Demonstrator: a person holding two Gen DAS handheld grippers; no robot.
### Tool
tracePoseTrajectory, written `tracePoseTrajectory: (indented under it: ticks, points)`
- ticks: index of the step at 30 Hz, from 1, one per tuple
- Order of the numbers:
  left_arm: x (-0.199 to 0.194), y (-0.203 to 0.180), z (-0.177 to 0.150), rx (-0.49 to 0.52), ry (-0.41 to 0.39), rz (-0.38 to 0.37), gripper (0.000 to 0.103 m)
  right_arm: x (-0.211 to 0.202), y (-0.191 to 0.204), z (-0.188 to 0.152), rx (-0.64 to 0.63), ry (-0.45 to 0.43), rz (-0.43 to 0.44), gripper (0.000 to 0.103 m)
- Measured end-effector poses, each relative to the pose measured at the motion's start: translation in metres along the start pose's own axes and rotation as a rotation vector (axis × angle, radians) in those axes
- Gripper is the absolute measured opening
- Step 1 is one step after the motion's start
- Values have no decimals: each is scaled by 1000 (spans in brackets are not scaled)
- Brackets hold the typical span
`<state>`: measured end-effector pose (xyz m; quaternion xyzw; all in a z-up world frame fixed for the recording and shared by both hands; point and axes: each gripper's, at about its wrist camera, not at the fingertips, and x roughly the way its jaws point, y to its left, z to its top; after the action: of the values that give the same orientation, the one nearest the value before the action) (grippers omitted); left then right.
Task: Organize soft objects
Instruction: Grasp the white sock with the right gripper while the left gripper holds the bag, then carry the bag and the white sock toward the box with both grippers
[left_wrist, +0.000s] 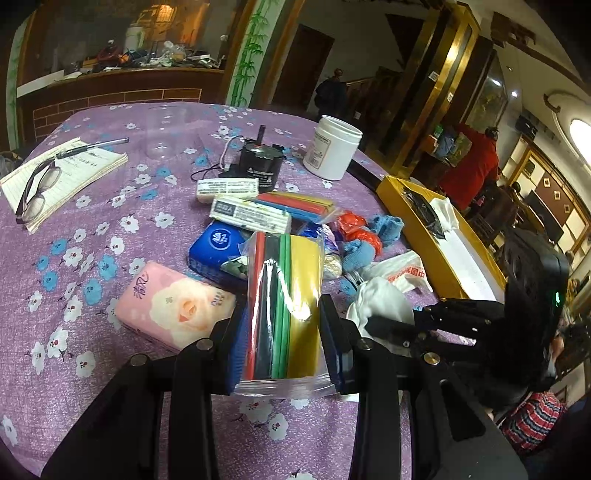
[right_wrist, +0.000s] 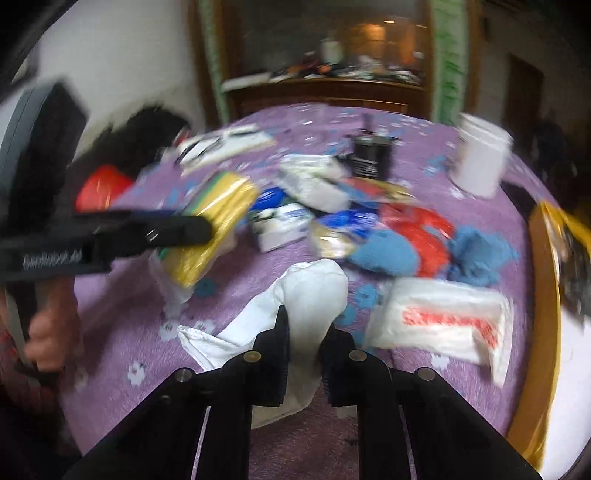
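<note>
Your left gripper (left_wrist: 284, 332) pinches a clear zip bag of coloured clay strips (left_wrist: 284, 295), red, black, green and yellow, its jaws pressed on the bag's two sides and holding it above the purple floral tablecloth (left_wrist: 92, 229). Your right gripper (right_wrist: 304, 354) has its jaws closed on a limp white cloth (right_wrist: 310, 295), which lies on the tablecloth near you. Just beside the cloth sits a white plastic packet with red print (right_wrist: 443, 321). Beyond it lie blue fuzzy socks (right_wrist: 391, 254) touching a crumpled red bag (right_wrist: 424, 229). A pink tissue pack (left_wrist: 173, 306) rests left of the clay bag, and a yellow open box (left_wrist: 443, 236) stands at the table's right edge.
</note>
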<state>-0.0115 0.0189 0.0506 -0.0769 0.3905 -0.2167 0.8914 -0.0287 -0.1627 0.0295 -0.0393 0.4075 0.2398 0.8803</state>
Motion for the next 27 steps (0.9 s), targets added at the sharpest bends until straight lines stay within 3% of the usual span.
tracePoseTrajectory:
  ticks: [3, 10, 18, 27]
  points:
    - [3, -6, -2, 27, 7, 13, 33, -9, -14, 0, 71, -27, 30, 15]
    - [6, -8, -3, 33, 17, 26, 33, -10, -13, 1, 68, -20, 31, 14]
    - [8, -7, -4, 31, 25, 26, 33, -4, -14, 0, 70, 6, -45, 20]
    - [8, -8, -4, 42, 21, 21, 33, 2, -4, 1, 12, 16, -74, 20]
